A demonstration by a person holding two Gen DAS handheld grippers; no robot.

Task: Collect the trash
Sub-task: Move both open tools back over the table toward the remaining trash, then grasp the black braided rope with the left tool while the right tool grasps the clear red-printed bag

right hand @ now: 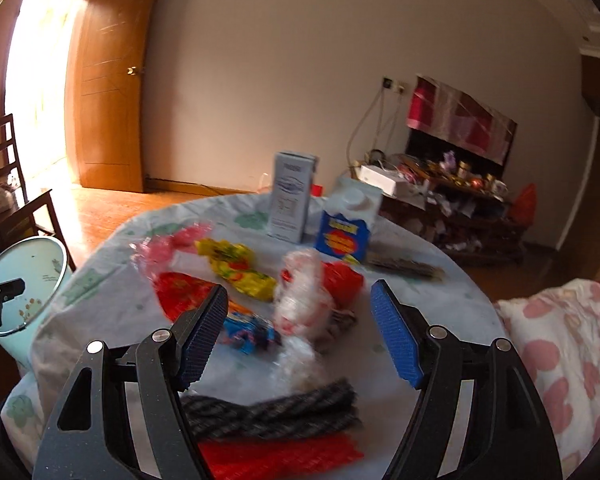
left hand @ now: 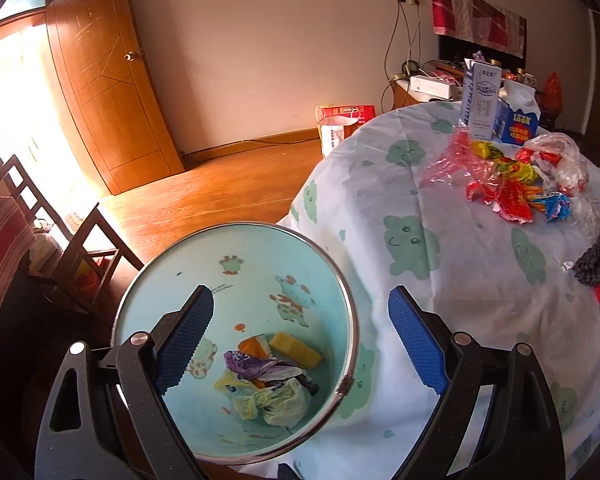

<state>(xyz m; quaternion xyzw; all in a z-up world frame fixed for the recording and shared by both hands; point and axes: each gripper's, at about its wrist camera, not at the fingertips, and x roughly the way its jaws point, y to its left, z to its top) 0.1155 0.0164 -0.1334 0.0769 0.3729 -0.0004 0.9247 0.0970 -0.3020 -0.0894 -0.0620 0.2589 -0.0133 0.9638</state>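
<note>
My left claw is hanging over the trash bin with its blue pads spread wide and nothing between them. The bin is the pale blue one with little cartoon animals on the inside wall, sitting on the floor right against the edge of the table. Down at the bottom there's already a small heap of wrappers, plus a yellow block-shaped thing next to them.

My right claw is over the table, also wide open and empty. That view is a bit blurry, but right between the pads I can see a crinkly clear plastic bag with red bits on it, and a blue wrapper just left of it. Further back there's a yellow wrapper, a red wrapper and a pink plastic scrap, all bunched close together. Nearest to me lies a grey knitted thing on top of something red and ribbed.

At the far side of the table stand a tall pale blue carton and a shorter blue carton with a yellow and red label, side by side. The bin also shows at the left edge of the right view, beside the table.
</note>
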